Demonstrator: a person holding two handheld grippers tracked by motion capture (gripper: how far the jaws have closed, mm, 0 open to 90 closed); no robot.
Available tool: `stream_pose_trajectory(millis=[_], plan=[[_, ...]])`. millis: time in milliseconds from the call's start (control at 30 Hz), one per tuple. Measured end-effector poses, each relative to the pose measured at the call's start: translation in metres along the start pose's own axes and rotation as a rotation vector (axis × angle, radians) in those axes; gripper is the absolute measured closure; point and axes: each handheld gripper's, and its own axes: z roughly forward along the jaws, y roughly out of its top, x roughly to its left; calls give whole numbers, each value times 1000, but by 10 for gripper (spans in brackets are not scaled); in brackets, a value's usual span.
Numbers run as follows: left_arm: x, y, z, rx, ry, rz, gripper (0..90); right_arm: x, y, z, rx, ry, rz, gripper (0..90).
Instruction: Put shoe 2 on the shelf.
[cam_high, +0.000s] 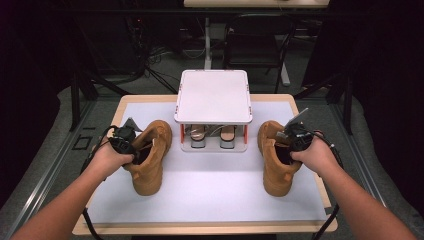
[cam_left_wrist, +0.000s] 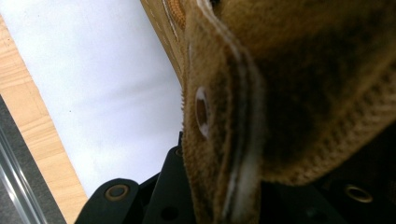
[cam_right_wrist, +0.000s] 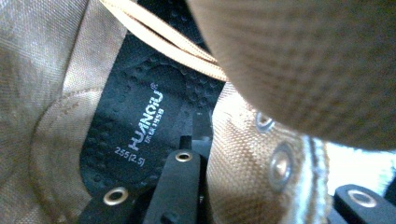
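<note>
Two tan suede boots stand on a white mat (cam_high: 210, 190). At the mat's left, the left boot (cam_high: 150, 172) points toward me. My left gripper (cam_high: 129, 146) is shut on its collar. In the left gripper view the eyelet flap (cam_left_wrist: 219, 116) of that boot sits pinched between the black jaws. The right boot (cam_high: 276, 175) stands at the mat's right, and my right gripper (cam_high: 290, 142) is shut on its side wall. In the right gripper view one jaw reaches inside over the black insole (cam_right_wrist: 135, 126), the other stays outside, and the eyelet wall (cam_right_wrist: 252, 158) lies between them.
A small rack with a white top (cam_high: 213, 96) stands at the back middle of the table, a pair of shoes (cam_high: 214, 136) on its lower level. The wooden table edge (cam_high: 200, 229) frames the mat. A dark chair (cam_high: 257, 42) stands beyond the table.
</note>
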Motion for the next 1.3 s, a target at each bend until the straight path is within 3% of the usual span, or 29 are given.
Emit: stream_pose_trajectory(millis=[167, 233, 333, 467, 600, 967, 1167, 1267, 1300], plan=[[1, 1, -1, 10, -8, -8, 854, -4, 0, -2, 12, 20, 1, 850], [2, 3, -2, 14, 5, -3, 856, -1, 0, 0, -11, 23, 18, 852], [6, 4, -3, 12, 7, -8, 859, -3, 0, -3, 11, 24, 2, 855], [9, 5, -4, 9, -5, -20, 862, -2, 1, -3, -18, 46, 27, 861], [8, 9, -7, 14, 1, -19, 863, 3, 5, -5, -16, 47, 16, 864], [11, 13, -16, 2, -8, -33, 863, -7, 5, -10, 4, 100, 80, 864], [13, 18, -23, -19, -11, -60, 862, -11, 6, -13, 12, 95, 94, 863], [15, 22, -25, -26, -19, -74, 862, -11, 9, -14, -2, 94, 129, 863], [16, 23, -26, -23, -23, -78, 862, -12, 10, -15, 11, 87, 116, 863]])
